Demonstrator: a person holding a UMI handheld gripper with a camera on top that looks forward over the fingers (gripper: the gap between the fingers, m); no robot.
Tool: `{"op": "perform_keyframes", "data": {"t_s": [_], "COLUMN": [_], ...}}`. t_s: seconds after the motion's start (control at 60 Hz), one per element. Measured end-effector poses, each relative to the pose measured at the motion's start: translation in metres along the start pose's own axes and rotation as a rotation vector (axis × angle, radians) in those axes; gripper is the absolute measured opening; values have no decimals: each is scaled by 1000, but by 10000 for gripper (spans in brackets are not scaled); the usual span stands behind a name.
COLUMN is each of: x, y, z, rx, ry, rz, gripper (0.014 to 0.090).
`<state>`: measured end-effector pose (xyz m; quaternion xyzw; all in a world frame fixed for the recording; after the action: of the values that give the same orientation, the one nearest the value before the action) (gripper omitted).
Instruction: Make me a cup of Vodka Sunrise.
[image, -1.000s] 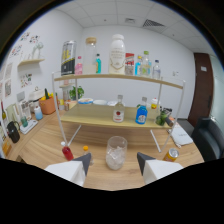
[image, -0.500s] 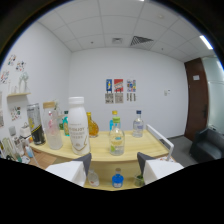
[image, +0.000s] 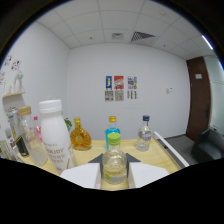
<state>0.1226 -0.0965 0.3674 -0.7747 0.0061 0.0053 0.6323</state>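
Clear glass, capped in pale green, marked the small bottle (image: 114, 162) that stood between the two white fingers of the gripper (image: 114, 175). The fingers flanked its body closely, yet whether both pressed on it could not be told, since their tips were hidden against the glass. Judging by the task, this was probably the spirit sought for the drink, though its label was unreadable. It seemed to stand on the pale wooden shelf top (image: 162, 160), likely kept there upright for easy reach. Just left of the fingers stood a tall white plastic bottle with a white cap (image: 54, 135). Beyond them a squat amber glass flask (image: 80, 136), a blue bottle with a yellow cap (image: 112, 132) and a clear bottle with a dark blue cap (image: 144, 135) stood in a loose row, well apart from the gripper.
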Motion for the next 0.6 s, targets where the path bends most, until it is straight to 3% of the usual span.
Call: {"op": "perform_keyframes", "data": {"t_s": [0.25, 0.467, 0.6], "x": [-1, 5, 7], "y": [-3, -22, -6], "z": [-8, -58, -94], "rx": [7, 68, 84], "ry": [-15, -19, -23], "rz": [-9, 18, 25], "gripper": [357, 357, 357]}}
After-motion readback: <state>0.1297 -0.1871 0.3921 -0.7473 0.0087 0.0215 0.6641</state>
